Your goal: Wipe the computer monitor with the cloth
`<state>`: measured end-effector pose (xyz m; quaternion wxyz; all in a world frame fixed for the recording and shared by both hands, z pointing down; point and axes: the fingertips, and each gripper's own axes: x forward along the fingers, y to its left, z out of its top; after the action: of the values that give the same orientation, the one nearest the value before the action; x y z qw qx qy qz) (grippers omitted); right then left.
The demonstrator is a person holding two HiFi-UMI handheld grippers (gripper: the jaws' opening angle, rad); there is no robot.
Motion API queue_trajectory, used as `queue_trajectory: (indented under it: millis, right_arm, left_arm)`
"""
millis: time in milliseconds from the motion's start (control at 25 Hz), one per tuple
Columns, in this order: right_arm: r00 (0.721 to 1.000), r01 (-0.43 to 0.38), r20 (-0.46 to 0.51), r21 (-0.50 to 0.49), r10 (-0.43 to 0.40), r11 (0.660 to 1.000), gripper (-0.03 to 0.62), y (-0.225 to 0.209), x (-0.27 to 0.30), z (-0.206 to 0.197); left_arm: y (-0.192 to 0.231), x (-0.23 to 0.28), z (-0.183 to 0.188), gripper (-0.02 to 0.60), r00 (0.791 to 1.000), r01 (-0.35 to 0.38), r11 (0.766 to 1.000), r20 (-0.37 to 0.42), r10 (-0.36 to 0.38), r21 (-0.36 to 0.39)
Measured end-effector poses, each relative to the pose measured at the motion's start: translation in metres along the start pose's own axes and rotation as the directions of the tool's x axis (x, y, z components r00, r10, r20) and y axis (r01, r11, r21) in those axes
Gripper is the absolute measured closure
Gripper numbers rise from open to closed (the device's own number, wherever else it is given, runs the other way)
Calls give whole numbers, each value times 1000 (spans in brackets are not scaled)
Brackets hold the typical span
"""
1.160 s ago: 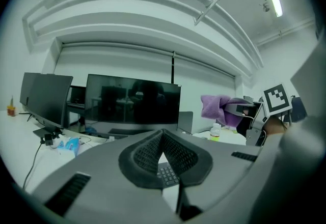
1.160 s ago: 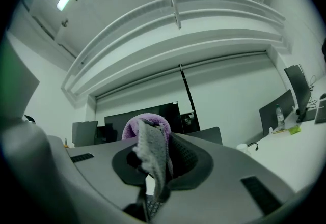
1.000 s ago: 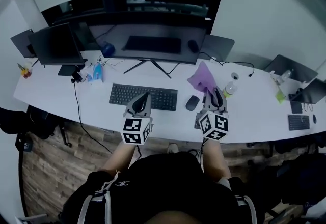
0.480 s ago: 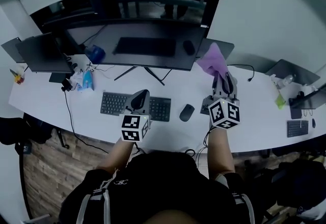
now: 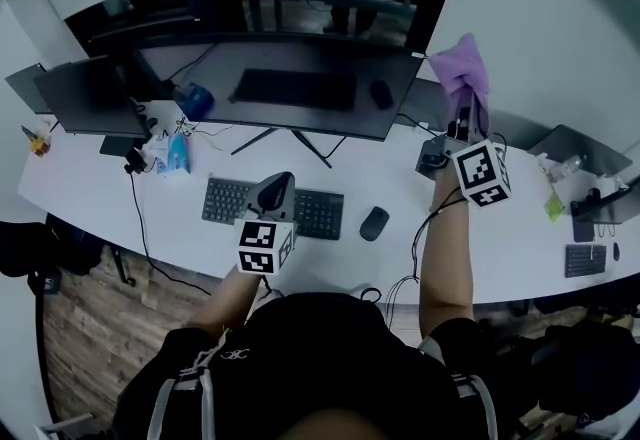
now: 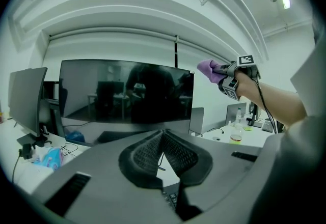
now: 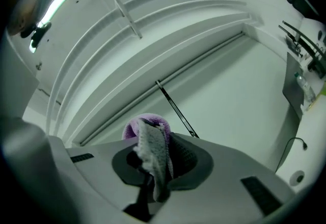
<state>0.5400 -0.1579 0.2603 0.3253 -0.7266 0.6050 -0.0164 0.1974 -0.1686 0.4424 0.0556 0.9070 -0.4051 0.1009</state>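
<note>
The monitor (image 5: 290,88) stands at the middle of the desk's (image 5: 340,253) back edge. A second screen (image 5: 95,98) stands to its left, near the back left corner. The keyboard (image 5: 310,213) lies before the monitor, toward the front edge, with the mouse (image 5: 373,223) just right of it. The left gripper (image 5: 280,184) hangs over the keyboard. The cloth (image 5: 460,68), between the jaws of the right gripper (image 5: 466,116), is up beside the monitor's top right corner. A smaller keyboard (image 5: 585,260) lies at the desk's right end.
</note>
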Motion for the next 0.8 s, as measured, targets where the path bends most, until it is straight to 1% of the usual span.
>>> queue_trajectory:
  millis: [200,480,640,800]
  right_arm:
    - [998,27,-53,70,-23,997,526,-12,26,-22]
    - [991,43,-131,94,-30,995,525,-19,39,-57]
    - [983,23,-185,66,-10,998,525,-15,44,-76]
    - [972,-12,-236,-6,10,1000,525,-10,48,-94]
  left_arm:
    - [9,-8,-1,568,1000,-28,1000,3,28,-3]
    - [20,-17,-9,568,997,-74,997,-15,74,-9]
    - [23,-18,-12,568,996,-91,996,-29,90,-9]
    - [21,-16,-15,568,995,-96,995,-39,96,-12]
